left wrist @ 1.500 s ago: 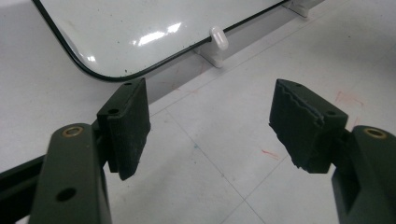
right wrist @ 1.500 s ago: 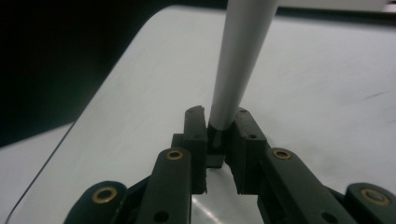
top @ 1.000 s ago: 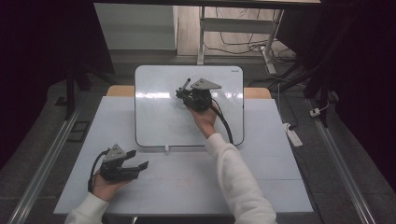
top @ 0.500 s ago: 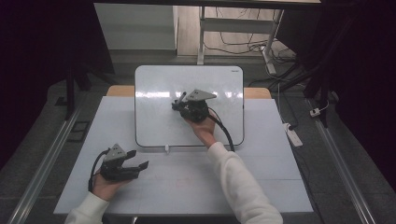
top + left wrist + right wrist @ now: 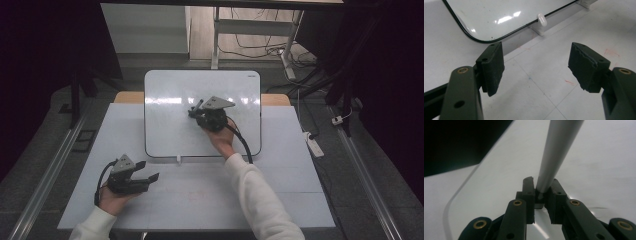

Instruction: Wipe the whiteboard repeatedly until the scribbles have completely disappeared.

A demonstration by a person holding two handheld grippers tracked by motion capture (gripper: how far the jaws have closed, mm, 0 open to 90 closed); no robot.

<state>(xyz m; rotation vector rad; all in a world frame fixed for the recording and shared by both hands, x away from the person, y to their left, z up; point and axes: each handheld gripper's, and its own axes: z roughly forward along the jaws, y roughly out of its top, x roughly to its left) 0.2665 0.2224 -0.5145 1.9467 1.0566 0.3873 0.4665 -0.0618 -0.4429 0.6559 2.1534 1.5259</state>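
While the pale table point(image 5: 300, 200) spreads under everything in the high view, a whiteboard point(image 5: 170, 100) with a thin dark rim lies flat across its far half, its rounded corners squared to the table's edges. A glare streak crosses the board's upper part. At the middle of the board's near edge a small white clip point(image 5: 178, 159) juts toward the person; in the left gripper view the same clip point(image 5: 542, 20) stands at the board's dark rim point(image 5: 486, 40). A white sleeve point(image 5: 260, 195) reaches from the bottom of the high view up over the board's lower right part, and the right gripper point(image 5: 199, 111) in that hand sits over the board's middle, its grey three-cornered plate on top and its cable trailing back along the wrist. In the right gripper view its jaws are clamped tight on a slim grey marker point(image 5: 556, 152), which rises from between the pads and slants away over the white board surface point(image 5: 604, 170). In the high view the marker shows as a short dark stub point(image 5: 198, 106) pointing up and left from the jaws; whether its tip touches the board I cannot tell. The left gripper point(image 5: 148, 171) rests in the other hand on the bare table near its front left, well apart from the board, with its jaws spread wide and nothing between the pads point(image 5: 494, 67).
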